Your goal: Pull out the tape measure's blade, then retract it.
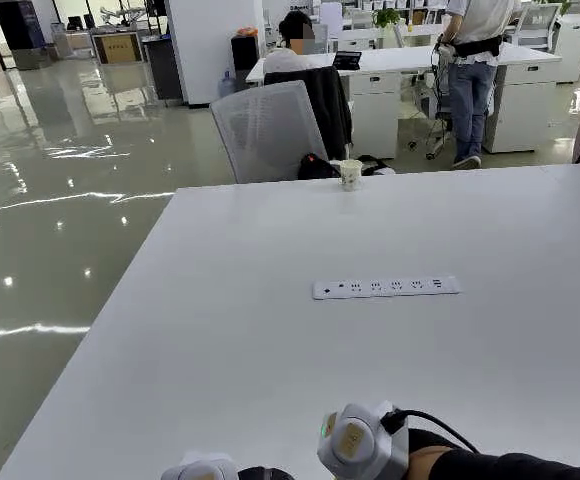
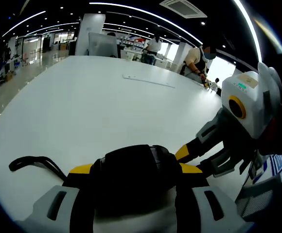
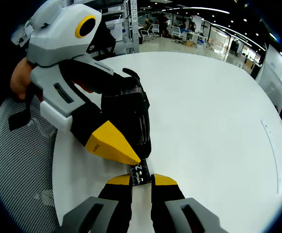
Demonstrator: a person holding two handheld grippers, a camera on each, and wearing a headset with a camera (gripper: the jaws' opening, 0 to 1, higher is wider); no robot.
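Over the near edge of the white table (image 1: 370, 340), the left gripper (image 2: 135, 170) is clamping its jaws on the black-and-yellow tape measure (image 3: 129, 109). Just beside it, the right gripper (image 3: 142, 182) is pinching the blade (image 3: 137, 171), with a short length showing outside the case.

The grey, yellow-tipped left gripper (image 2: 136, 170) clamps the black tape measure case (image 3: 129, 111). The matching right gripper (image 3: 141, 180), just beside it, pinches the blade (image 3: 137, 171).

power strip (image 1: 386, 287) on table (image 1: 270, 380), cup (image 1: 350, 174) behind it
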